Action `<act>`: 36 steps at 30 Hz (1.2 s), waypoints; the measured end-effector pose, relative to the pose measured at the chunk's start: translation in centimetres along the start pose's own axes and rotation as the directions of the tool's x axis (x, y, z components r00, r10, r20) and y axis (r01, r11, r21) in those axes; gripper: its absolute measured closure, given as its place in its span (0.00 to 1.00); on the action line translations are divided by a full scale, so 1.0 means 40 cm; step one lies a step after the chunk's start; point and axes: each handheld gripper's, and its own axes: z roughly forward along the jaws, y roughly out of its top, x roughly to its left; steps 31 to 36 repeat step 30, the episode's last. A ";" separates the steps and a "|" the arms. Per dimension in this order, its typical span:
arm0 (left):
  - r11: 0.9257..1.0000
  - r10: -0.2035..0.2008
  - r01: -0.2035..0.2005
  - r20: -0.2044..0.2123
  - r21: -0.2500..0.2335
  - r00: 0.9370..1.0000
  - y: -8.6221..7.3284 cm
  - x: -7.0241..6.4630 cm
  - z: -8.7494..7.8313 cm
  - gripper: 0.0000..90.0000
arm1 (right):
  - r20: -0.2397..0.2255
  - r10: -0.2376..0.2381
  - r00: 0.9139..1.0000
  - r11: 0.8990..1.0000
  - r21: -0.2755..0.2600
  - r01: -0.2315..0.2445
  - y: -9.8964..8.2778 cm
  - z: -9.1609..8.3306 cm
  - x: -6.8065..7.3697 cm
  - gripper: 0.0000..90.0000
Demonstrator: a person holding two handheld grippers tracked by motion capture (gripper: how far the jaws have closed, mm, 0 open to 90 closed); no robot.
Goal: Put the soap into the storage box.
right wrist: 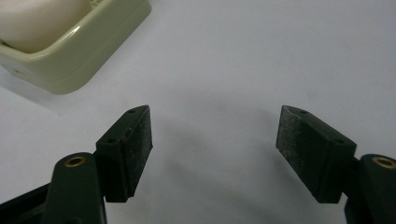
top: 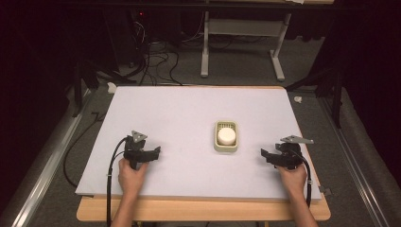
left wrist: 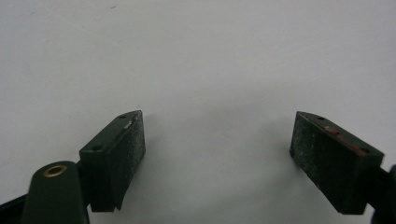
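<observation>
Soap dish (top: 226, 136): pale green tray, sitting a bit right of centre on the white board (top: 189, 113), with a round white bar of soap (top: 226, 136) lying in it. In the right gripper view its corner (right wrist: 79, 51) sits up and to the left of the jaws.
Right gripper (top: 265, 155): resting on the board right of the dish, near but not touching. Jaws spread, nothing between them, just bare board.
Left gripper (top: 155, 152): parked well apart on the other side, jaws wide and empty too.
What could go wrong: my guess is the dish is light and smooth, so coming in off-centre would just shove it across the board instead of gripping it.
Also: pinch the rim too hard or at a tilt and the dish could tip, letting the soap roll out.
Soap itself: looks slick, so a direct grab may squirt it out.
</observation>
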 end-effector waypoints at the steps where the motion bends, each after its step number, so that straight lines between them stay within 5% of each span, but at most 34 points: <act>1: 1.000 0.000 0.000 0.000 0.000 1.000 0.000 0.000 0.000 0.21 | 0.006 -0.003 1.000 1.000 0.002 0.003 0.000 0.003 0.002 0.30; 10: 1.000 0.000 0.000 0.000 0.000 1.000 0.000 0.000 0.000 0.21 | 0.042 -0.025 0.999 0.999 0.031 0.023 -0.004 0.016 0.016 0.30; 17: 1.000 0.002 -0.002 -0.002 0.000 1.000 0.000 -0.001 0.000 0.21 | 0.085 -0.084 0.993 0.995 0.052 0.080 -0.005 0.024 0.034 0.28; 36: 1.000 0.002 -0.002 -0.002 -0.001 1.000 0.000 -0.001 0.000 0.21 | 0.080 -0.082 0.993 0.996 0.044 0.079 -0.007 0.024 0.032 0.28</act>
